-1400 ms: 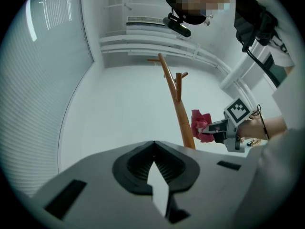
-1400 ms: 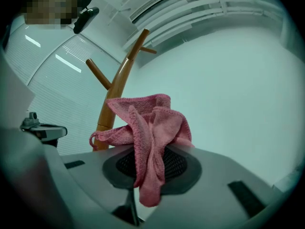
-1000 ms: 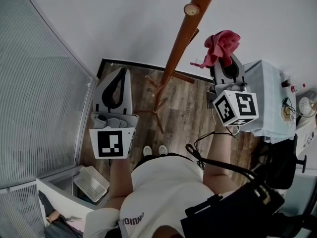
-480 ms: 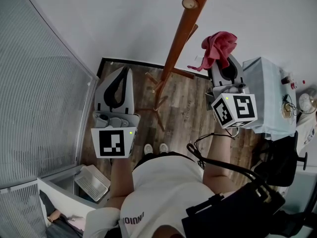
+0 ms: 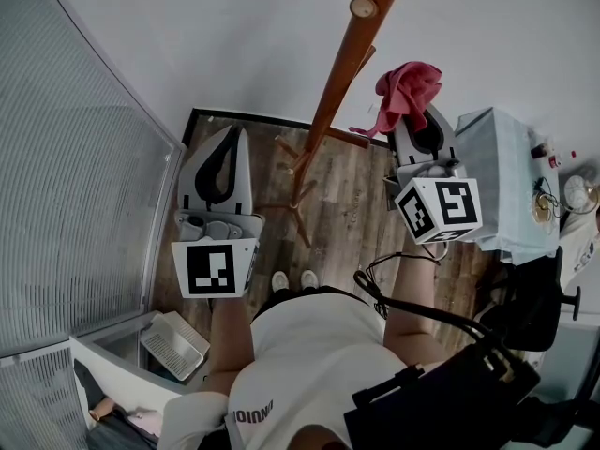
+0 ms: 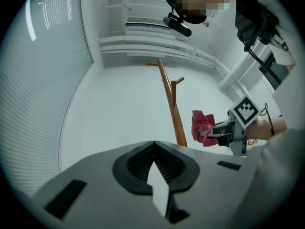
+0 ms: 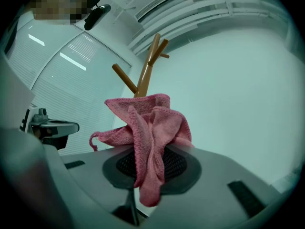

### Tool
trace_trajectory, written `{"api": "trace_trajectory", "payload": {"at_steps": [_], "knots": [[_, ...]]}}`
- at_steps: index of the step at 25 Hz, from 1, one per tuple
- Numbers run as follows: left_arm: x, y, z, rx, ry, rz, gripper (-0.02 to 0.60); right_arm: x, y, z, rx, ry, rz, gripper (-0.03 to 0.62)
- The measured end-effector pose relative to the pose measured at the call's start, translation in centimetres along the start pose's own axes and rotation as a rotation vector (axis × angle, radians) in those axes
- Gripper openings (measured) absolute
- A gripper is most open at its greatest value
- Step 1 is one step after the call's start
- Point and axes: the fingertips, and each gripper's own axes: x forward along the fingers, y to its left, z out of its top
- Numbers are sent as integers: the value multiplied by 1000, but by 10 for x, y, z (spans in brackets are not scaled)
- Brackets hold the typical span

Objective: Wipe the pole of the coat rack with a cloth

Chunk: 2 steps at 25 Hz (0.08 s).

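Observation:
The brown wooden coat rack pole (image 5: pixel 339 78) slants up from its legs on the floor, with pegs near the top (image 7: pixel 144 75). A crumpled pink cloth (image 5: pixel 405 92) bunches out of my right gripper (image 5: pixel 419 120), which is shut on it just right of the pole and apart from it. In the right gripper view the cloth (image 7: pixel 150 137) hangs between the jaws, with the pole behind it. My left gripper (image 5: pixel 228 139) hovers left of the pole, shut and empty. Its own view shows the pole (image 6: pixel 172 109) and the cloth (image 6: pixel 202 128) beyond.
A white wall (image 5: pixel 234 36) stands behind the rack, and ribbed glass panels (image 5: pixel 66 157) run along the left. At the right is a table with a pale blue cover (image 5: pixel 502 186) bearing small items. A white basket (image 5: pixel 173 345) sits on the wood floor at lower left.
My right gripper has drifted slightly left with the cloth, closer to the pole. The left gripper has barely moved.

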Motion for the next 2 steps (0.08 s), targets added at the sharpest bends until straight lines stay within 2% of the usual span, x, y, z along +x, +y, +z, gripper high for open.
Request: {"api": "trace_trajectory", "payload": {"at_steps": [2], "knots": [[-1,2,-1,0,0,2,14,1,2,-1,0,3,3,94]]}}
